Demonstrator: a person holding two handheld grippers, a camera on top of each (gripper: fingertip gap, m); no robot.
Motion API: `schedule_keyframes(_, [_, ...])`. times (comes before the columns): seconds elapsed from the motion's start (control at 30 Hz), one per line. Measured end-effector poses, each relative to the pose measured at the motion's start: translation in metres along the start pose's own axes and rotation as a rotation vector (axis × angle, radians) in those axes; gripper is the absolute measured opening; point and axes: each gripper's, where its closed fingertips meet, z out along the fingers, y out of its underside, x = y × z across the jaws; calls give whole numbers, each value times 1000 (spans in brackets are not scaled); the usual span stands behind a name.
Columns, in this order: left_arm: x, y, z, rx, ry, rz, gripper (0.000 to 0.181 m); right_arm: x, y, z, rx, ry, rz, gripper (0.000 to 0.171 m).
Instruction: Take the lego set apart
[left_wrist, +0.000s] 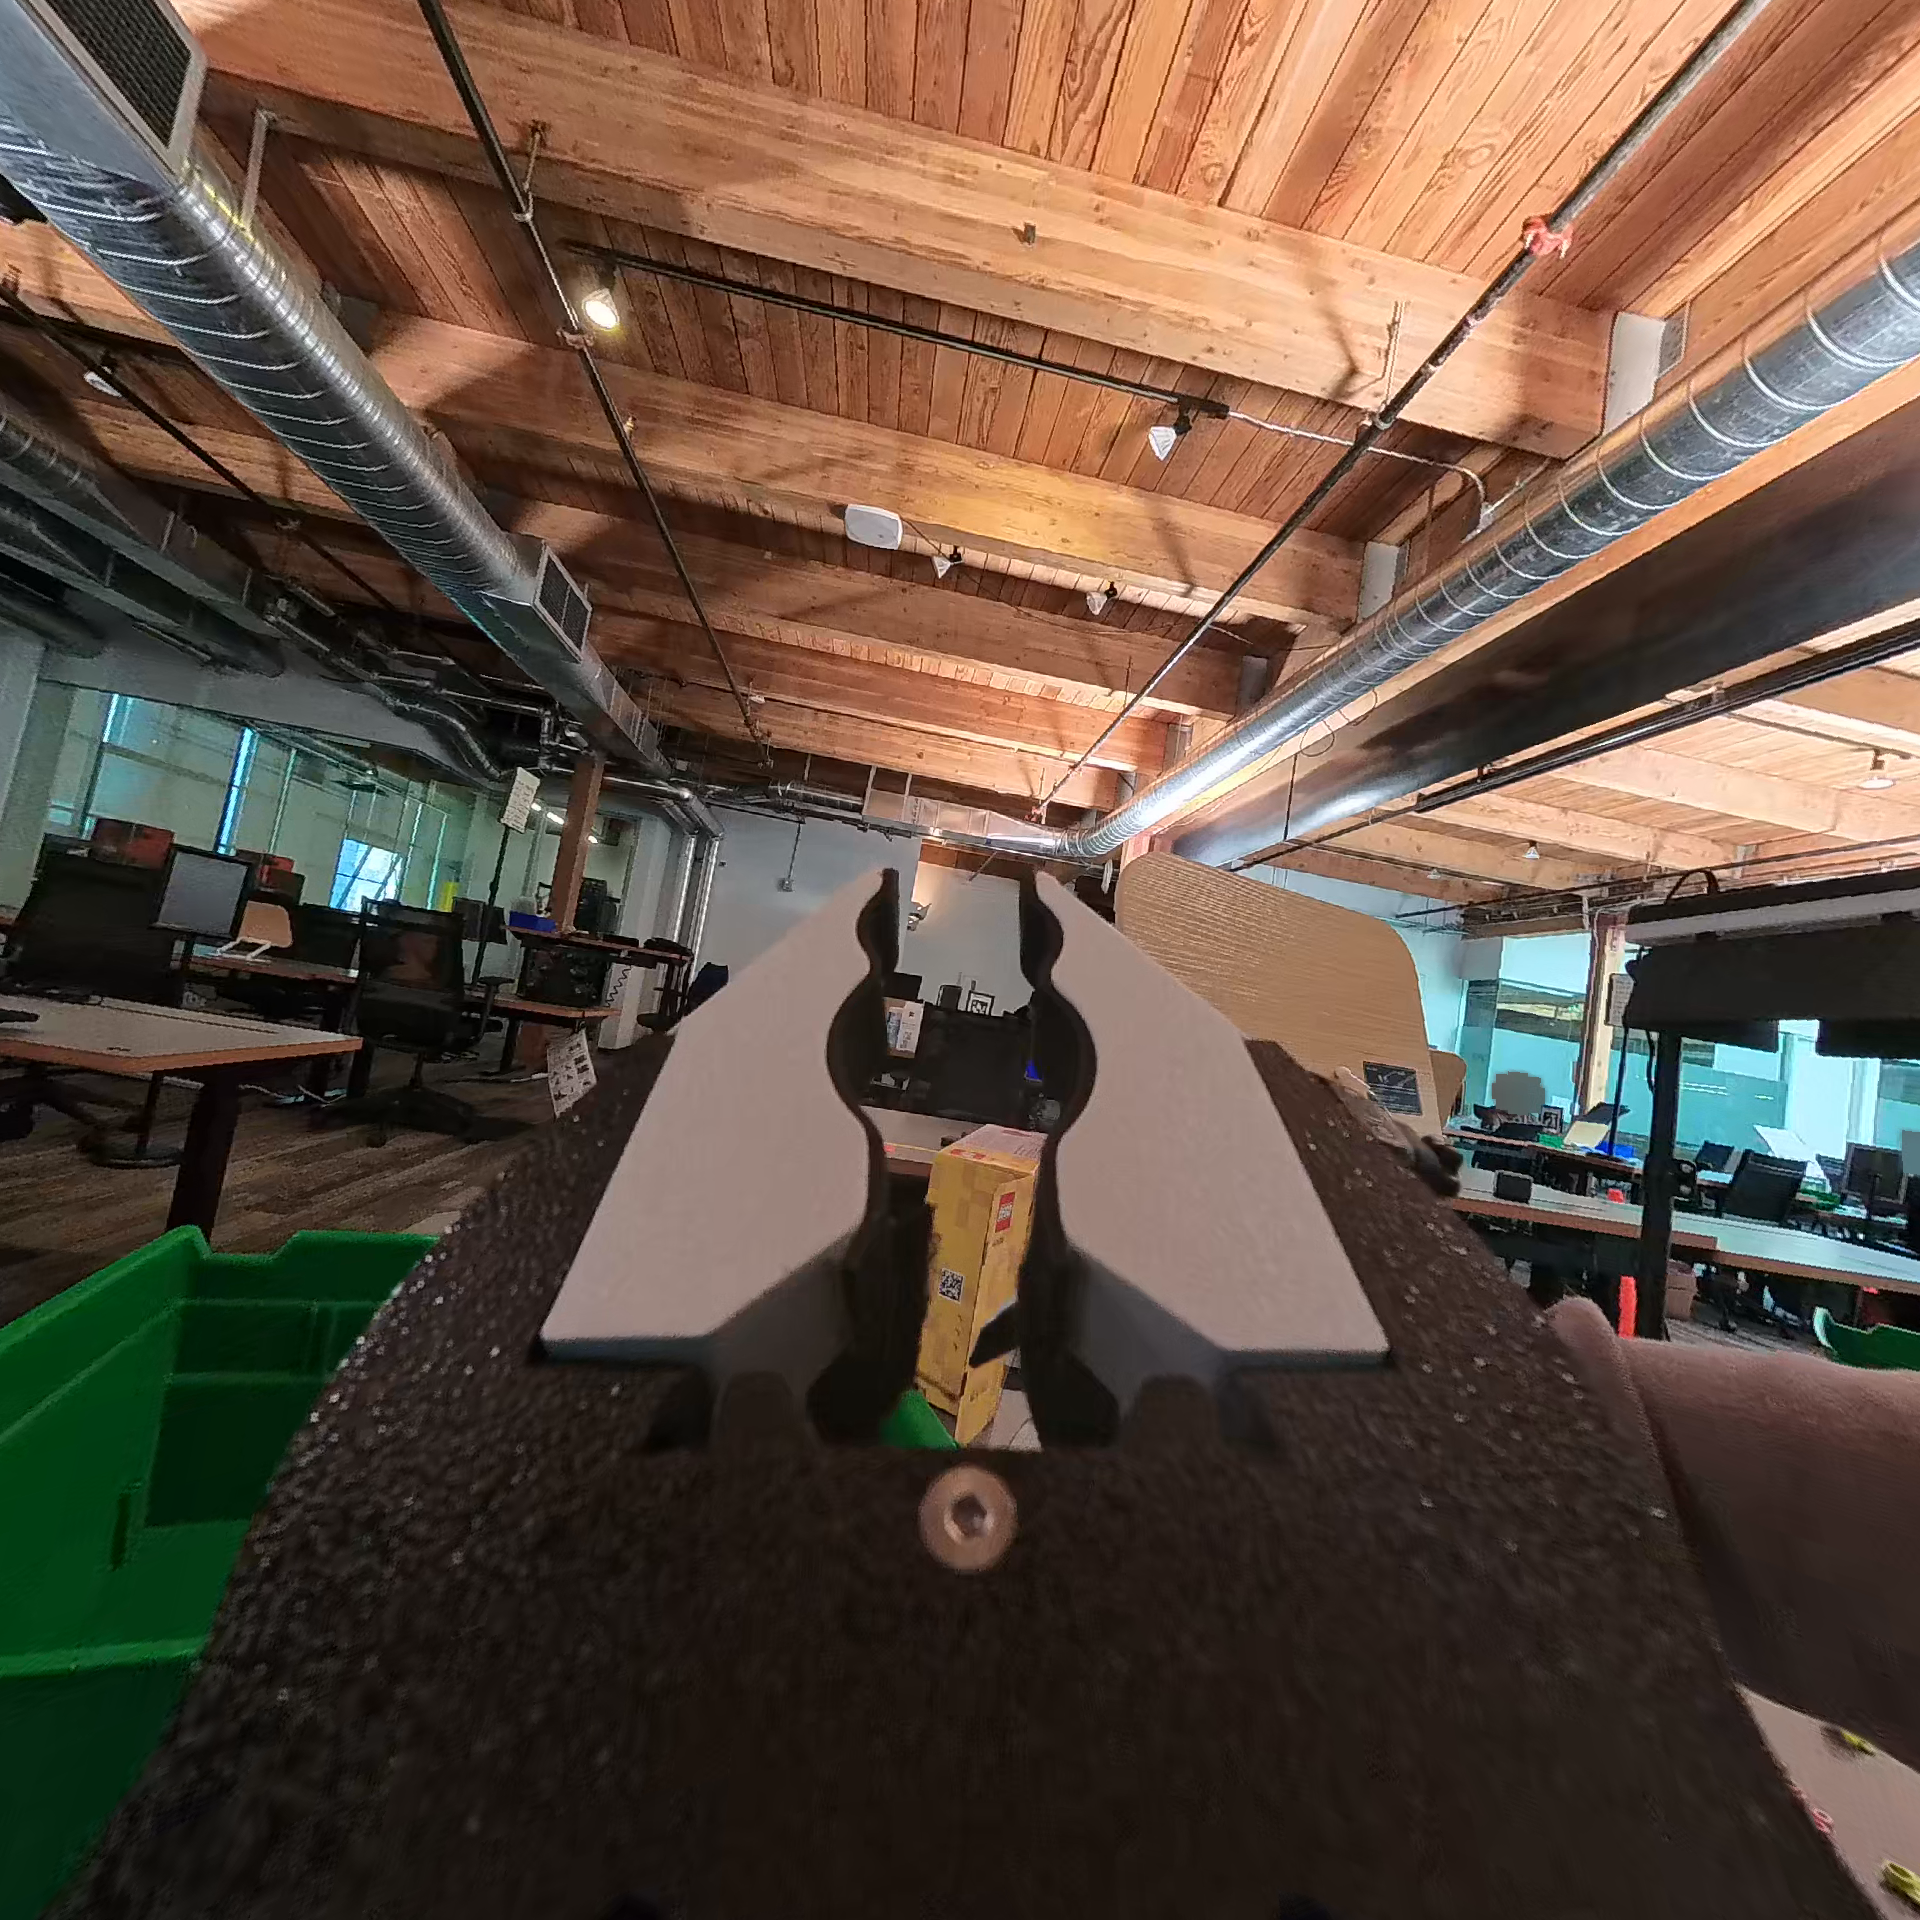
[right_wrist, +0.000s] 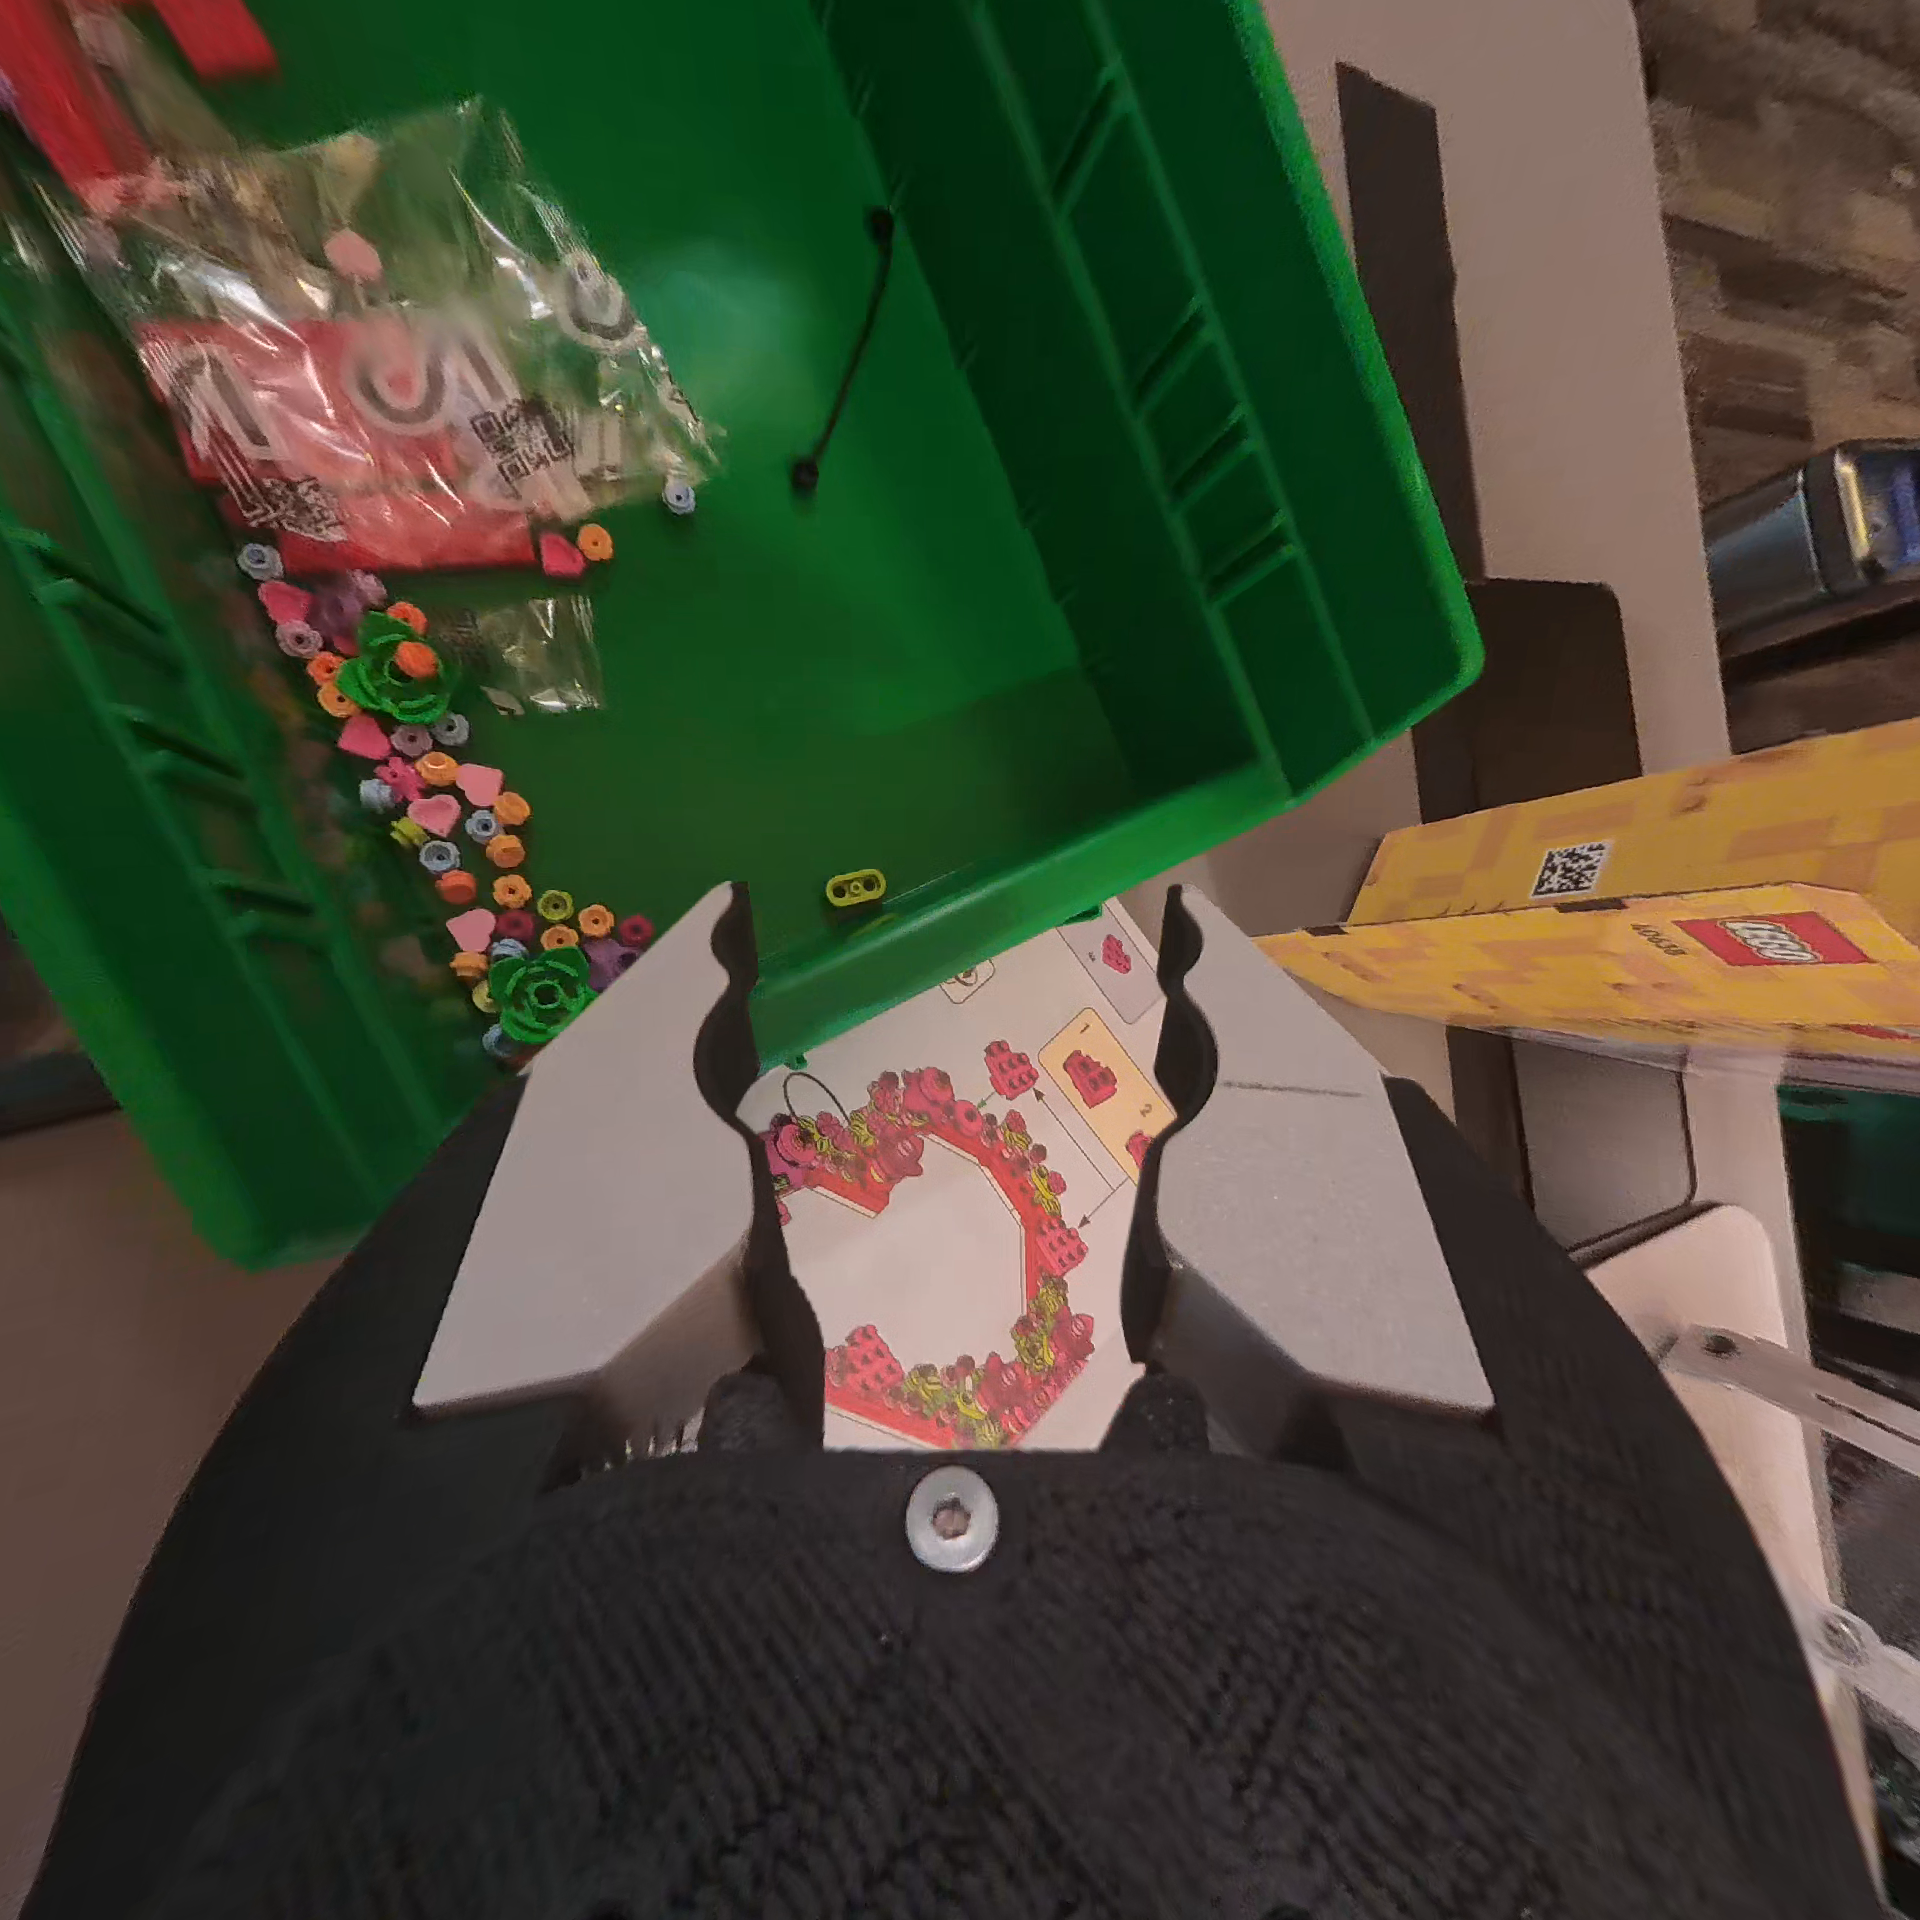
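Your left gripper (left_wrist: 958, 904) points up with narrowly parted, empty fingers. Your right gripper (right_wrist: 954, 914) hangs wide over the instruction sheet (right_wrist: 935, 1226); loose lego pieces (right_wrist: 457, 821) lie in the green bin (right_wrist: 1143, 436), far left.

Open office: wooden plank ceiling (left_wrist: 935, 208), metal ducts (left_wrist: 312, 343), desks (left_wrist: 156, 1029), black chairs (left_wrist: 416, 997), glass walls (left_wrist: 187, 779).
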Motion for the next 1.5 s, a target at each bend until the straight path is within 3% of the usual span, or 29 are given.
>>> schedule_keyframes(0.1, [0,1,0,-4,6,-11,20,7,12,1,-66,48,-37,90])
schedule_keyframes(0.17, [2,2,1,-8,11,-10,21,9,4,-14,3,33,9,91])
schedule_keyframes(0.27, [7,3,2,-12,31,-10,22,3,-5,-69,177,-46,63,88])
schedule_keyframes(0.33, [15,2,3,-11,62,-7,24,-5,9,-120,257,-80,44,85])
schedule_keyframes(0.47, [49,0,5,-14,175,-24,28,-38,86,-219,315,-96,-18,75])
schedule_keyframes(0.53, [76,3,7,-29,275,-60,33,-73,138,-256,305,-184,38,71])
schedule_keyframes(0.67, [171,24,-9,-174,680,-133,39,-159,238,-300,246,-346,188,60])
schedule_keyframes(0.77, [245,57,-68,-441,1101,-137,38,-220,292,-309,212,-393,224,43])
schedule_keyframes(0.83, [271,75,-119,-640,1333,-137,36,-252,318,-305,162,-399,234,38])
schedule_keyframes(0.87, [279,79,-146,-713,1461,-150,27,-264,327,-303,142,-399,236,37])
schedule_keyframes(0.97, [283,98,-192,-931,1628,-109,31,-279,340,-294,132,-355,237,33])
schedule_keyframes(1.27, [289,114,-218,-1056,1618,-133,42,-264,348,-293,201,-282,301,29])
schedule_keyframes(1.5, [282,117,-220,-1075,1587,-157,42,-263,352,-294,222,-286,295,15])
